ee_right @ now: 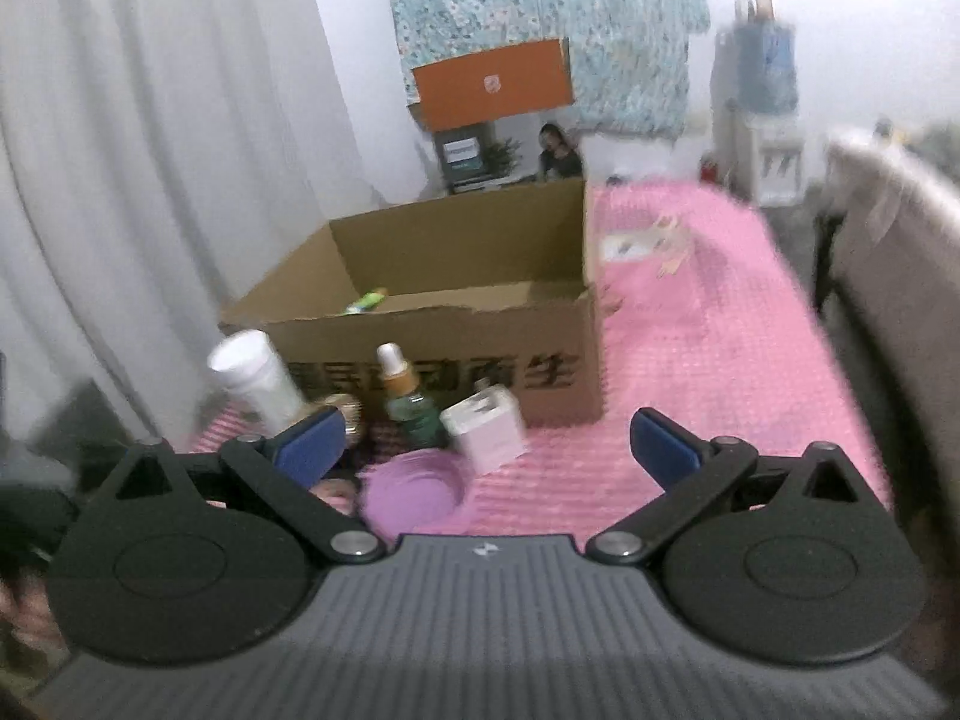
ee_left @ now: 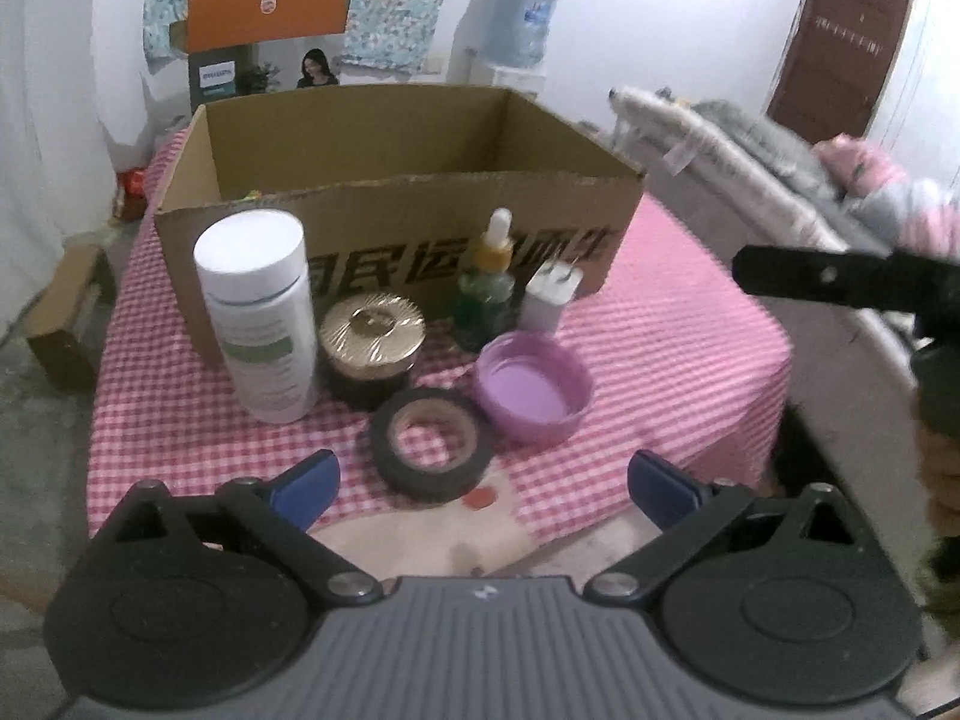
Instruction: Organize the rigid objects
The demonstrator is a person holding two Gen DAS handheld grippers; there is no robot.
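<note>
An open cardboard box (ee_left: pixel 384 204) stands on a pink checked tablecloth (ee_left: pixel 690 336). In front of it are a white bottle (ee_left: pixel 258 312), a gold-lidded jar (ee_left: pixel 372 342), a green dropper bottle (ee_left: pixel 489 282), a white charger plug (ee_left: pixel 549 294), a purple lid (ee_left: pixel 534 384) and a black tape roll (ee_left: pixel 432 441). My left gripper (ee_left: pixel 483 483) is open and empty, just short of the tape roll. My right gripper (ee_right: pixel 486 447) is open and empty, above the purple lid (ee_right: pixel 414 489) and the charger (ee_right: pixel 486 435). A small green item (ee_right: pixel 363 302) lies inside the box (ee_right: pixel 456 360).
A grey sofa (ee_left: pixel 750 180) with bedding runs along the table's right side. A white curtain (ee_right: pixel 150 150) hangs on the left. An orange box (ee_left: pixel 270 3) and a water dispenser (ee_left: pixel 516 24) stand behind. The right gripper's black body (ee_left: pixel 840 282) shows at the right.
</note>
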